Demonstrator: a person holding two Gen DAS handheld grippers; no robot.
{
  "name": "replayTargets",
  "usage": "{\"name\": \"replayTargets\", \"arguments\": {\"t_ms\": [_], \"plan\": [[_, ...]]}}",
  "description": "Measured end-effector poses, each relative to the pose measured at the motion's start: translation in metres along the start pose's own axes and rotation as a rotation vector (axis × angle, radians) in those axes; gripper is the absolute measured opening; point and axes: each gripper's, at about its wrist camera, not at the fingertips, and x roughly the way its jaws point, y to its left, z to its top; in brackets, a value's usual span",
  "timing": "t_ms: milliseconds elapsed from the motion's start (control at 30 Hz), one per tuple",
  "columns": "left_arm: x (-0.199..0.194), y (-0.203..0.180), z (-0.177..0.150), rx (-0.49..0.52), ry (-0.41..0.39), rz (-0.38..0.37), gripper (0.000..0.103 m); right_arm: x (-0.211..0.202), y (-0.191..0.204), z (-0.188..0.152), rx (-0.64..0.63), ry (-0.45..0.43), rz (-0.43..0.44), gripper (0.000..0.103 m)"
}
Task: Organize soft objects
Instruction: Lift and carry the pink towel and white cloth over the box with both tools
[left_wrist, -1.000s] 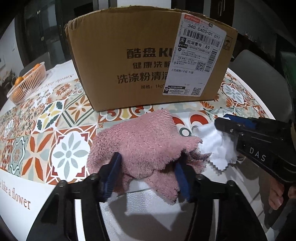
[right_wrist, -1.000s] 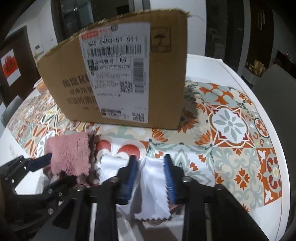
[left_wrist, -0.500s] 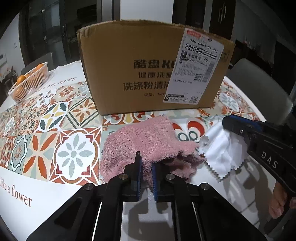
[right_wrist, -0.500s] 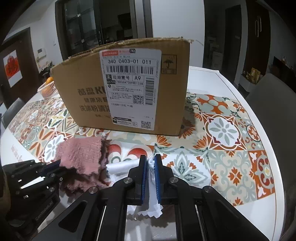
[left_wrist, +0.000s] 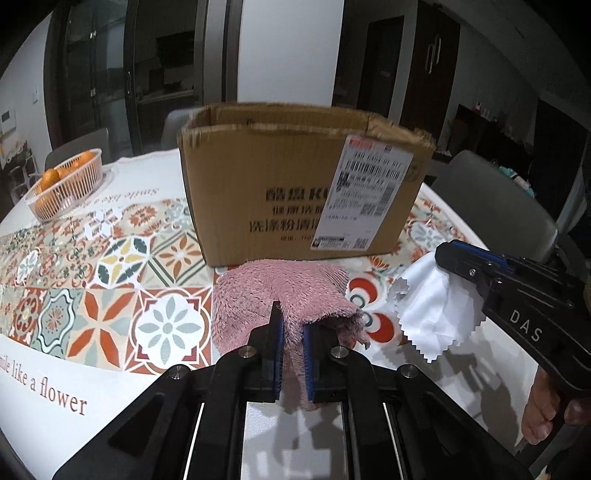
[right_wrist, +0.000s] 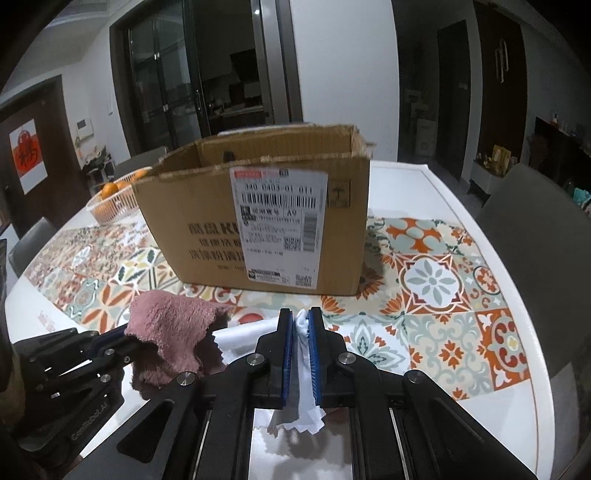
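Note:
My left gripper (left_wrist: 291, 325) is shut on a fuzzy pink towel (left_wrist: 280, 291) and holds it lifted above the table, in front of an open cardboard box (left_wrist: 295, 184). My right gripper (right_wrist: 301, 321) is shut on a white cloth (right_wrist: 306, 406) with zigzag edges, also lifted. The white cloth (left_wrist: 428, 314) hangs from the right gripper (left_wrist: 443, 258) at the right of the left wrist view. The pink towel (right_wrist: 170, 332) and left gripper (right_wrist: 110, 339) show at the left of the right wrist view. The box (right_wrist: 258, 221) stands just beyond both cloths, its top open.
A patterned tile tablecloth (left_wrist: 110, 266) covers the white table (right_wrist: 424, 192). A basket of oranges (left_wrist: 62, 184) stands at the far left. Grey chairs (left_wrist: 495, 199) stand around the table's edge.
Both grippers closed on their cloths, then lifted them off the table and drew back from the box. The box's open top has come into view.

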Motion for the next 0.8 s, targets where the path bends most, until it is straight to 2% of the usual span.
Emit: {"name": "replayTargets", "arguments": {"t_ms": [800], "plan": [[-0.083,0.002,0.036,0.031,-0.215,-0.002,0.011,-0.074,0.019,0.03,0.024,-0.179,0.008,0.01]]}}
